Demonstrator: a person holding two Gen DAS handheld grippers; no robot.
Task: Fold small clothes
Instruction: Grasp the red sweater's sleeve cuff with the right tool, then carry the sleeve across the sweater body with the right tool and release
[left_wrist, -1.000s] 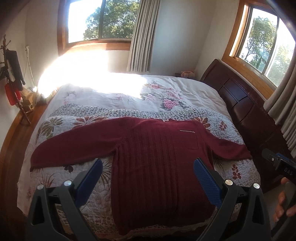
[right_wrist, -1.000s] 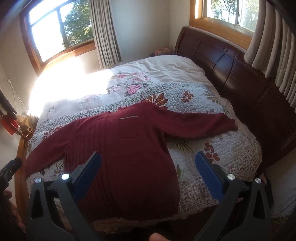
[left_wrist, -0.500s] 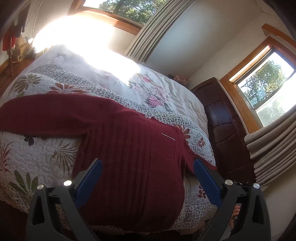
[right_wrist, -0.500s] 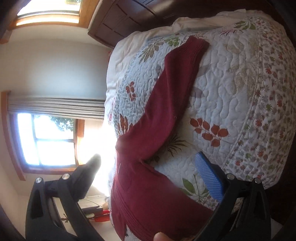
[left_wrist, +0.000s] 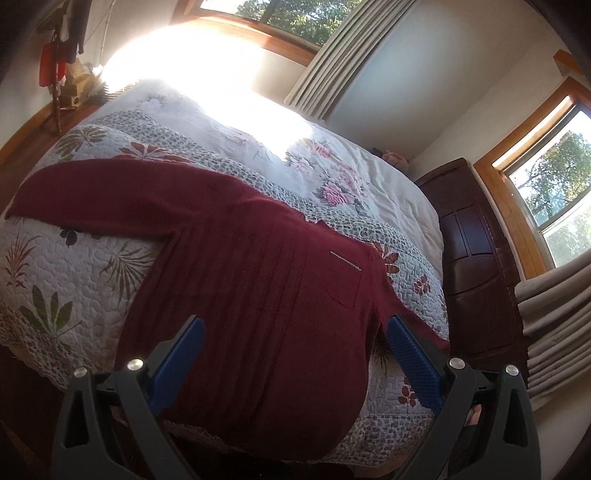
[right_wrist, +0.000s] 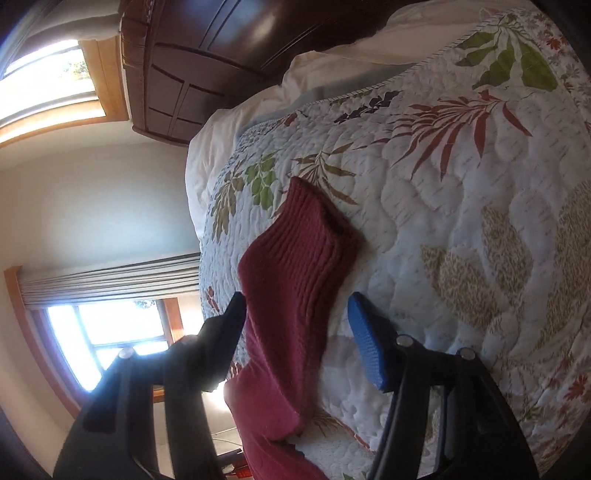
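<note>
**Right sleeve approach — first fold not yet begun**

A dark red knitted sweater (left_wrist: 258, 280) is seen laid flat, front up, on the quilted bedspread (left_wrist: 66, 280), its hem towards the near edge of the bed and both sleeves spread outwards. No fold is visible in it. The left gripper (left_wrist: 293, 345) is held above the lower body of the sweater, jaws spread wide, nothing between them. The right gripper (right_wrist: 295, 325) is turned on its side and brought low over the right sleeve (right_wrist: 299, 266); the jaws stand apart on either side of the sleeve, near the cuff, and no clamping is evident.

Step judged in hand: taking up the right sleeve for folding inwards. Next move calls for closing on the knit near the cuff — one layer pair only, without catching the quilt — then carrying it across the chest.
</note>
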